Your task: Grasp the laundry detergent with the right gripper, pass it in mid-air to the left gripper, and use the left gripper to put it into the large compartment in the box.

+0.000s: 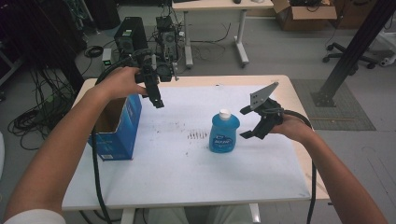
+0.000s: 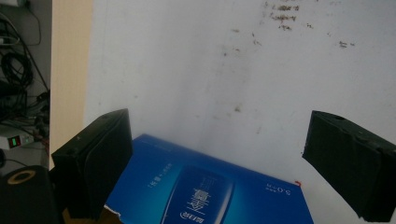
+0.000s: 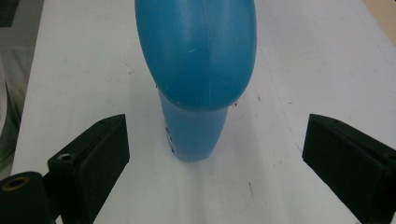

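Grey workshop floor with tangled cables, a computer tower (image 1: 130, 33) and a second desk (image 1: 219, 5) lies behind the white tabletop (image 1: 187, 172), which carries a patch of dark smudges (image 1: 197, 136) near its middle. Just right of those marks a blue bottle (image 1: 224, 133) with a white cap (image 1: 225, 113) stands upright. The right hand-held gripper (image 1: 246, 123) hovers just beside the bottle's right flank, its jaws spread wide and not touching it; in the right gripper view the bottle's blue body (image 3: 198, 60) rises between and beyond the two parted jaws. At the tabletop's left edge stands an open blue cardboard box (image 1: 122, 128). The left hand-held gripper (image 1: 158, 101) hangs above the box's right rim, pointing down, jaws likewise wide apart and holding nothing. In the left gripper view the box's printed blue side (image 2: 205, 186) shows below and between the jaws.
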{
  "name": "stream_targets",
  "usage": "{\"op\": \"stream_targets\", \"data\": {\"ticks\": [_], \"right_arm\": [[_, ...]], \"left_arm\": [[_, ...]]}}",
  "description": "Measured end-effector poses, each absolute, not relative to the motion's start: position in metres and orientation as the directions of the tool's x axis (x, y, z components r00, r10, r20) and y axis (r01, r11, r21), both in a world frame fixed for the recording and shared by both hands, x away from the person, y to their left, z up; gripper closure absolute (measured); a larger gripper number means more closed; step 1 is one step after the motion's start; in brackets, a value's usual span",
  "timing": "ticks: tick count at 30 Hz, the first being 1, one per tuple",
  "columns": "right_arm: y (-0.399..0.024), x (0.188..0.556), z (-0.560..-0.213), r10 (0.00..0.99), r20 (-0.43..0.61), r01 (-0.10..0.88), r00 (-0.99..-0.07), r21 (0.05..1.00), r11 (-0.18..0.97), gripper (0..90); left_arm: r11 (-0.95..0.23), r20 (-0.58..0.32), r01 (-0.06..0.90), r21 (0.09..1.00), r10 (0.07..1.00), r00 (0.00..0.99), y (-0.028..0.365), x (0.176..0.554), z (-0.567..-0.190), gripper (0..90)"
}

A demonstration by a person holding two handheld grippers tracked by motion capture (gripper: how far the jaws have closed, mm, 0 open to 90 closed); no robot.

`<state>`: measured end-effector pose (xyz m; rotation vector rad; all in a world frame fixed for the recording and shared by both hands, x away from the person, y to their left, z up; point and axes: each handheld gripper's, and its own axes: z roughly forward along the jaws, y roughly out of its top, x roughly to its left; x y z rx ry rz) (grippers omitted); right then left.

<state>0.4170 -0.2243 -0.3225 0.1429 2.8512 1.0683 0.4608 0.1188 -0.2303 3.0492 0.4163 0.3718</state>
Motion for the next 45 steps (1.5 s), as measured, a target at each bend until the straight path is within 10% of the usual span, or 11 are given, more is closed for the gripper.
{"op": "stream_targets", "data": {"ticks": [45], "right_arm": [[-0.237,0.416,-0.366,0.179,0.010,0.120,-0.984,0.779,0.616,7.1]], "left_arm": [[-0.961,0.236,0.267,0.069,0.275,0.932,0.117,0.463,-0.234,8.4]]}}
